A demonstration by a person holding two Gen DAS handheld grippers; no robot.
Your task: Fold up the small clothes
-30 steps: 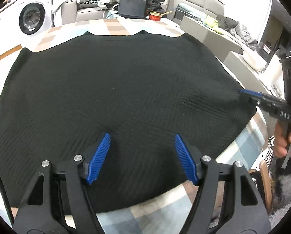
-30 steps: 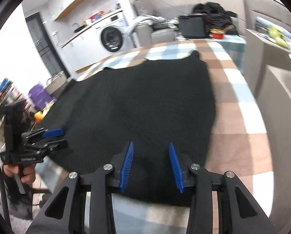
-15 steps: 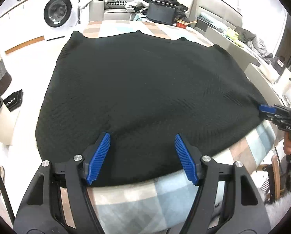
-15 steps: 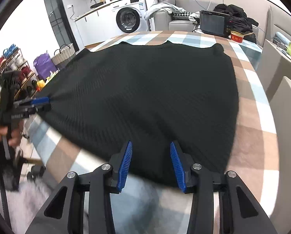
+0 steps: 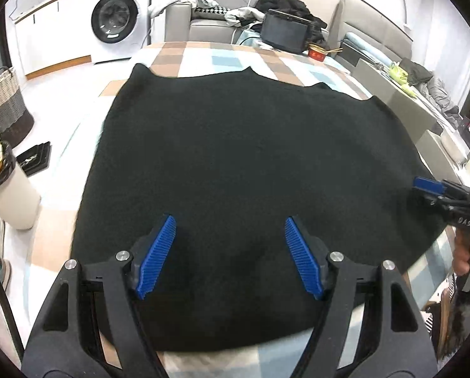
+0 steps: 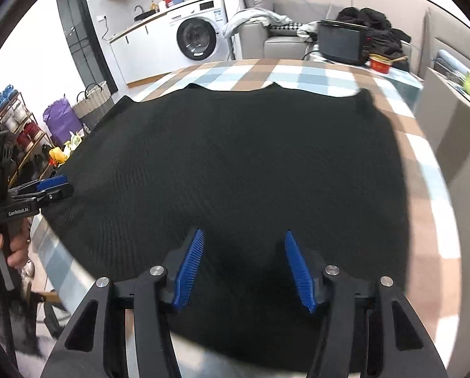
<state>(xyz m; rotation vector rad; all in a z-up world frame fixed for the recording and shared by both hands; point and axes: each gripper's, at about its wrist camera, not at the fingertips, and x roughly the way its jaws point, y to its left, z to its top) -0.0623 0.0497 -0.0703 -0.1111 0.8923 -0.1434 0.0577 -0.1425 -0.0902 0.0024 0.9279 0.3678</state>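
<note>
A black knitted garment lies spread flat on the table with the checked cloth. My left gripper hovers over its near edge; the jaws are opening and nothing is pinched between the blue pads. My right gripper hangs over the near edge on the other side. Its jaws are opening too, with only flat cloth beneath them. Each gripper shows in the other's view at a side edge of the garment: the right gripper and the left gripper.
A washing machine, a sofa with piled clothes, a black screen and a red bowl stand beyond the table. On the floor at the left are a white bin, a woven basket and a shoe rack.
Both grippers have drawn back toward the garment's near edge, so more table and room show. The left view has swung toward the floor side. The right jaws stand wider than before.
</note>
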